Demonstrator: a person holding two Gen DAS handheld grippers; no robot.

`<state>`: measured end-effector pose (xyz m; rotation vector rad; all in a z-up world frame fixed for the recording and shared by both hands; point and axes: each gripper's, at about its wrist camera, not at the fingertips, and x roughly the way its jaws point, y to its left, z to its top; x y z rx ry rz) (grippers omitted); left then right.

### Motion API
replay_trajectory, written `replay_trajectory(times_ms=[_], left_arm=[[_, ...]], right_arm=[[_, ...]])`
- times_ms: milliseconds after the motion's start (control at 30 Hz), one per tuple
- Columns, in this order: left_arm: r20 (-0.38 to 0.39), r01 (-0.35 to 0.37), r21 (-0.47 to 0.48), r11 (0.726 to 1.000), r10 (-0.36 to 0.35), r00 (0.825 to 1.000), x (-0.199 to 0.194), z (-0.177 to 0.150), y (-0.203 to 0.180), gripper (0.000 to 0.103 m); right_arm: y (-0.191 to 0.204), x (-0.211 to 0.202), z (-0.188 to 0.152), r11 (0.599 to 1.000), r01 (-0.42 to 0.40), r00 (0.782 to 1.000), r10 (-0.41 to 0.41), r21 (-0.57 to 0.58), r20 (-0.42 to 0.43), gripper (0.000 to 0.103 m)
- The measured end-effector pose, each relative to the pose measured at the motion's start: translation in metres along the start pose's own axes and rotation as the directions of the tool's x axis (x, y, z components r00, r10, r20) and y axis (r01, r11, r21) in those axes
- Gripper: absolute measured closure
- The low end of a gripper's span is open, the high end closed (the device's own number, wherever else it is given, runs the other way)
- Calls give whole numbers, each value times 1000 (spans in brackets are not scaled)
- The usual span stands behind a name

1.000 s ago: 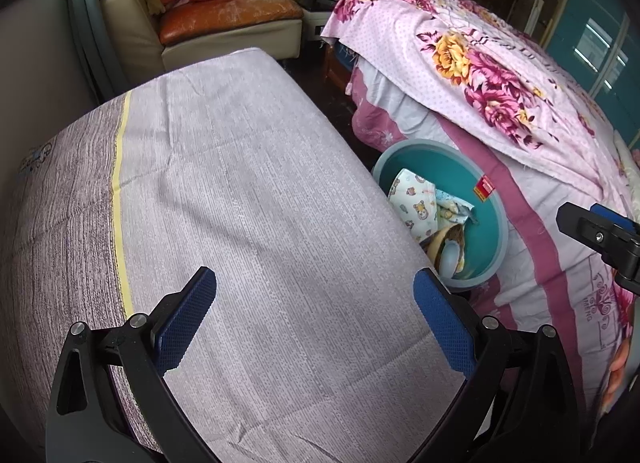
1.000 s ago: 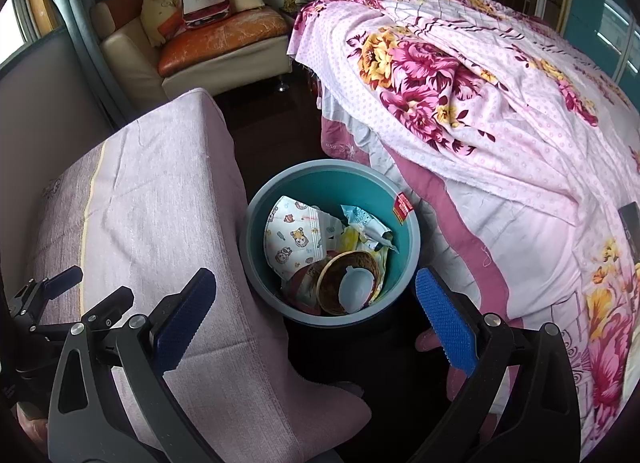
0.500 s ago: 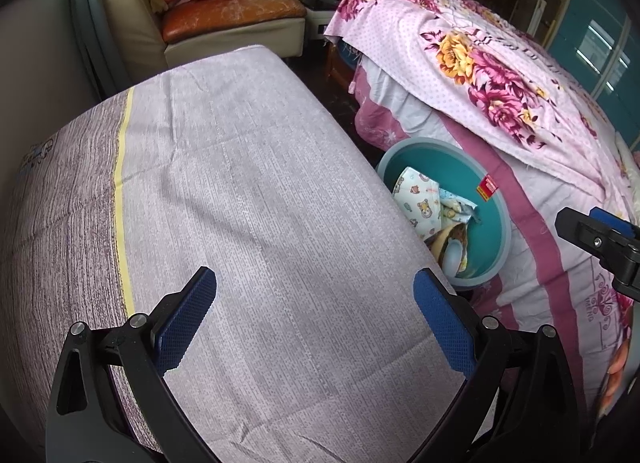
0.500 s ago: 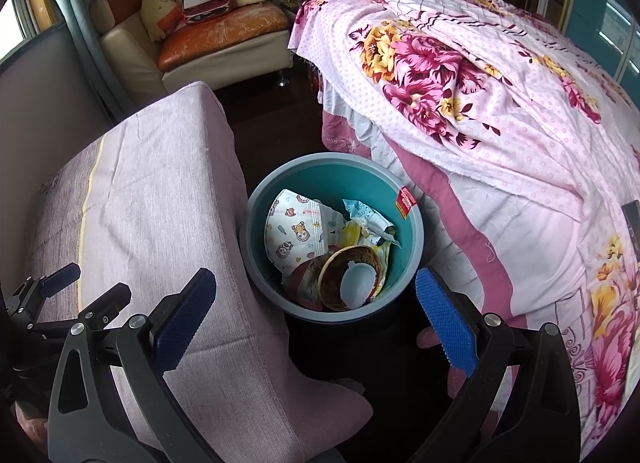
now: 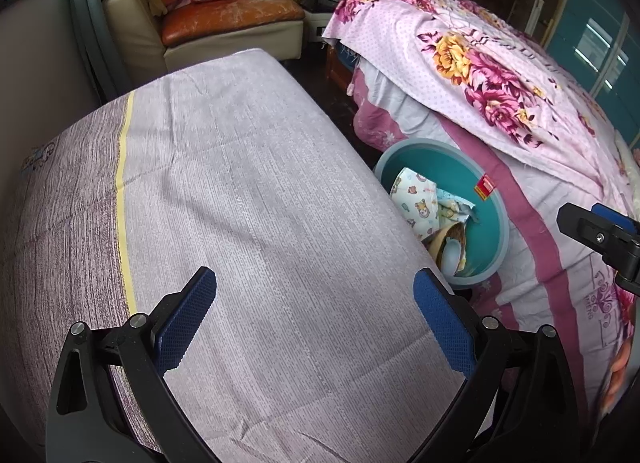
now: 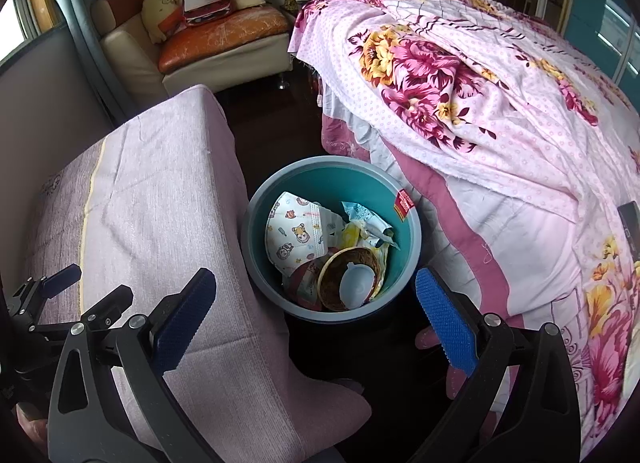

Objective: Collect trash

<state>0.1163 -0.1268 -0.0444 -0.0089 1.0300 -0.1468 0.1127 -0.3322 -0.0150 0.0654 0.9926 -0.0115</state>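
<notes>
Left gripper [image 5: 314,315] is standing wide open, empty, hovering over the cloth-covered table [image 5: 240,203]. Right gripper [image 6: 316,311] is likewise spread open and gripping nothing, hanging above the teal bin [image 6: 414,239]. The bin is sitting on the floor between the table and the floral-covered bed [image 6: 480,103], holding a printed diaper [image 6: 294,233], crumpled wrappers [image 6: 366,223] and a bowl [image 6: 350,283].

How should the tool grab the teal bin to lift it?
Probably by the bin's rim on the bed side, coming from above with one finger inside and one outside. The bin stands upright and open, and that stretch of rim is bare; the cloth-covered bench crowds the other side.
</notes>
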Motion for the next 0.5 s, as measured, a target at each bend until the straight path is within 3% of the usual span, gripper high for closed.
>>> replay_trajectory(times_ms=[500], left_arm=[[-9, 6, -1, 1000, -6, 1000, -3, -2, -1, 4]], right_arm=[[-3, -3, -1, 1000, 0, 1000, 0, 3, 8, 7]])
